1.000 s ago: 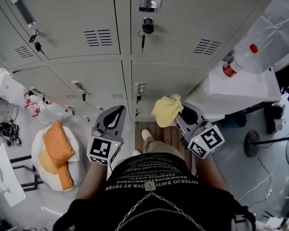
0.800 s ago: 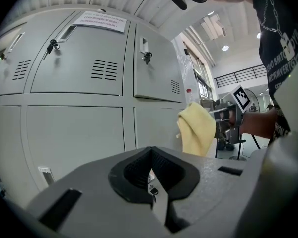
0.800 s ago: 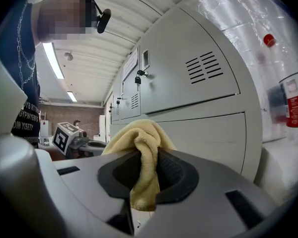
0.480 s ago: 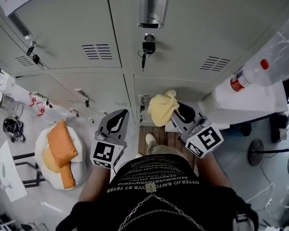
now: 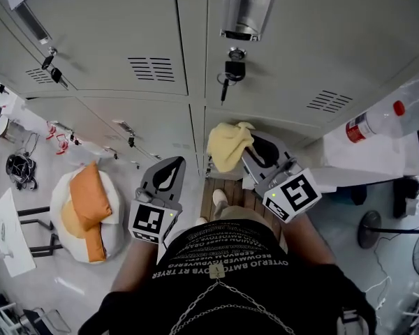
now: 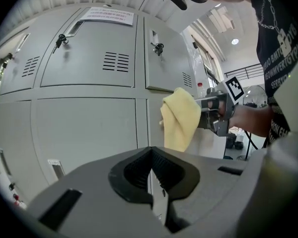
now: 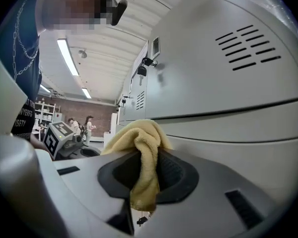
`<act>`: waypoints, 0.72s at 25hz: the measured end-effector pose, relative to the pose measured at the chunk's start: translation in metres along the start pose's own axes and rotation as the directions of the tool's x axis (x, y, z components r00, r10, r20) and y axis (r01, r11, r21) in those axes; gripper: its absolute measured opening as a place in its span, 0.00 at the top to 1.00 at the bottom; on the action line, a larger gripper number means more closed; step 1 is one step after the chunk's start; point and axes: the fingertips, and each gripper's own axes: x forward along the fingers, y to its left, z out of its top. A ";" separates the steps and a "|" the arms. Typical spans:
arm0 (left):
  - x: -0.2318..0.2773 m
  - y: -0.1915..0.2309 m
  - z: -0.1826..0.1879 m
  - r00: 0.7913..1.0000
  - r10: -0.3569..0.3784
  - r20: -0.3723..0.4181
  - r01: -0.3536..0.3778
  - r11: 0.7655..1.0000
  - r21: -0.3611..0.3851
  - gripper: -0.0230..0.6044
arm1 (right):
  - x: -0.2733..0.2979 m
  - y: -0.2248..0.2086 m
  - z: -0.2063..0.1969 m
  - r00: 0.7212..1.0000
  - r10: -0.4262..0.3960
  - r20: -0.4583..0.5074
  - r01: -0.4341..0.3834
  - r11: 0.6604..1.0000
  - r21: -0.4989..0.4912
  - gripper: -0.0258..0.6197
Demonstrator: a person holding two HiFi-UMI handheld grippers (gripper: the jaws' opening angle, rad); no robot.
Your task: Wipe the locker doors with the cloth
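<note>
The head view looks steeply down along the locker doors [image 5: 112, 40]. Both gripper views sit close to those doors, looking along their jaws. All 3 views share the cloth [image 5: 227, 145].

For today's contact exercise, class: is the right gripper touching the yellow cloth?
Touching. In its own view, the right gripper has its jaws shut on the yellow cloth, with a strip hanging down between them.

The left tongs [image 5: 169, 167] sit low with jaws together, empty; the right tongs [image 5: 255, 153] reach farther forward, clamped on the cloth [image 5: 227, 145].
</note>
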 end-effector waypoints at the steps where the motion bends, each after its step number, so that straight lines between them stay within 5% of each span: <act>1: -0.001 0.001 -0.001 1.000 0.004 -0.004 -0.004 1.000 -0.001 0.96 | 0.004 0.001 0.000 1.000 0.003 -0.003 -0.003 1.000 -0.003 0.86; 18: -0.006 -0.001 0.000 1.000 -0.013 -0.005 0.013 1.000 0.012 0.96 | 0.031 -0.012 -0.005 0.993 -0.099 -0.060 0.098 0.995 -0.021 0.86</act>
